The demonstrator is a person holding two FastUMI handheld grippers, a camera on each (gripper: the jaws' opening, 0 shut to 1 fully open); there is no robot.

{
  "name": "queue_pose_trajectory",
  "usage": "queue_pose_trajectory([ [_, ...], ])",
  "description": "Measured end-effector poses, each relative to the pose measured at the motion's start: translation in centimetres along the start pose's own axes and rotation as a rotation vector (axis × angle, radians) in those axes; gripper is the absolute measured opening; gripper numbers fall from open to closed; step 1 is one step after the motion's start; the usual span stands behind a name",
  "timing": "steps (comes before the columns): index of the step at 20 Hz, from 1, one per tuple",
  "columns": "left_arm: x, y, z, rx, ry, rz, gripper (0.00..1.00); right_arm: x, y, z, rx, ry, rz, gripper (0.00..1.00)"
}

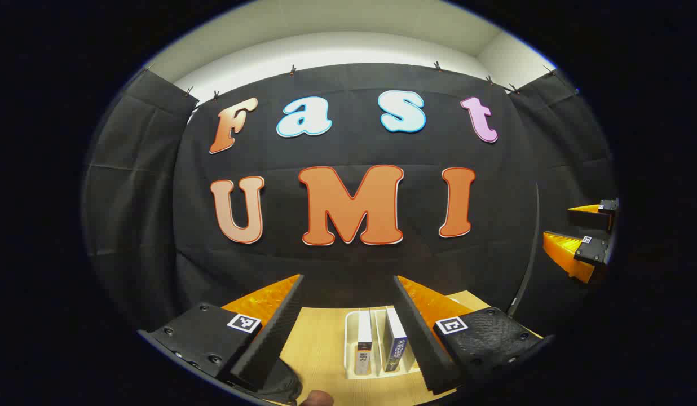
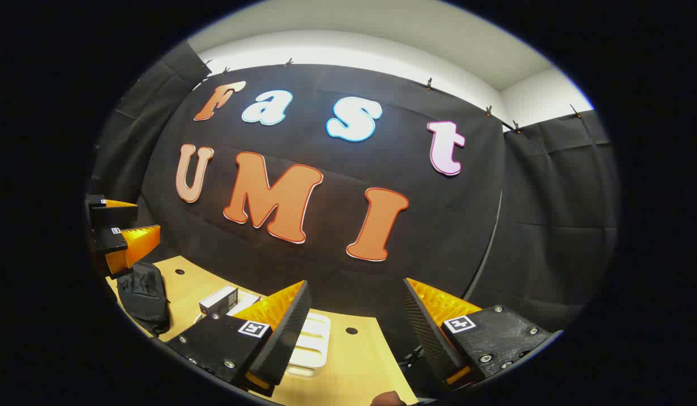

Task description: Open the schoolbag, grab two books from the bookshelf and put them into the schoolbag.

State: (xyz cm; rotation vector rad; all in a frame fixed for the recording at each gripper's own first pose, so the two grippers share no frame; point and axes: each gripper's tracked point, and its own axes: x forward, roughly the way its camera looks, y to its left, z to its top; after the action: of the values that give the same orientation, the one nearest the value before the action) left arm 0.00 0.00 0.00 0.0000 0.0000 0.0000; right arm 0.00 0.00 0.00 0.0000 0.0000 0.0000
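Note:
Two books stand upright in a white bookshelf rack [image 1: 349, 338] on the wooden table: one with a pale spine [image 1: 364, 344], one with a blue spine [image 1: 395, 341]. My left gripper [image 1: 348, 282] is open above and in front of them, holding nothing. The black schoolbag [image 1: 281, 386] lies at the lower left, partly hidden by my left finger. In the right gripper view the schoolbag [image 2: 142, 296] lies flat at the left, the books [image 2: 219, 299] sit beside the rack [image 2: 314, 344], and my right gripper [image 2: 355, 285] is open and holds nothing.
The right gripper [image 1: 571, 228] hangs at the far right of the left gripper view; the left gripper [image 2: 137, 223] at the far left of the right gripper view. The table [image 2: 362, 361] has small round holes. Black cloth walls the back and sides.

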Motion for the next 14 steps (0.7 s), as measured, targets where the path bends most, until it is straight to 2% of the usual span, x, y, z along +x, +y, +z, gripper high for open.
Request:
queue_pose_trajectory([
  [1,0.2,0.4,-0.2,-0.004,0.003,0.008,0.97,0.4,0.7,0.0,0.004,0.003,0.019,0.97],
  [8,1.7,1.4,0.5,-0.033,-0.057,0.071,0.97,4.1,2.9,-0.3,0.08,-0.032,0.139,0.97],
  [9,1.8,1.3,0.4,-0.034,-0.063,0.084,0.96,4.4,3.0,-0.5,0.091,-0.034,0.151,1.0],
  [10,2.1,1.1,0.3,-0.026,-0.066,0.093,0.97,4.7,2.9,-0.8,0.104,-0.041,0.156,0.97],
  [12,2.4,1.3,-0.5,-0.015,-0.062,0.127,0.96,5.2,3.3,-0.9,0.14,-0.057,0.169,1.0],
  [14,2.4,0.8,-1.0,-0.023,-0.059,0.125,0.96,5.4,3.8,-1.3,0.165,-0.056,0.18,0.96],
])
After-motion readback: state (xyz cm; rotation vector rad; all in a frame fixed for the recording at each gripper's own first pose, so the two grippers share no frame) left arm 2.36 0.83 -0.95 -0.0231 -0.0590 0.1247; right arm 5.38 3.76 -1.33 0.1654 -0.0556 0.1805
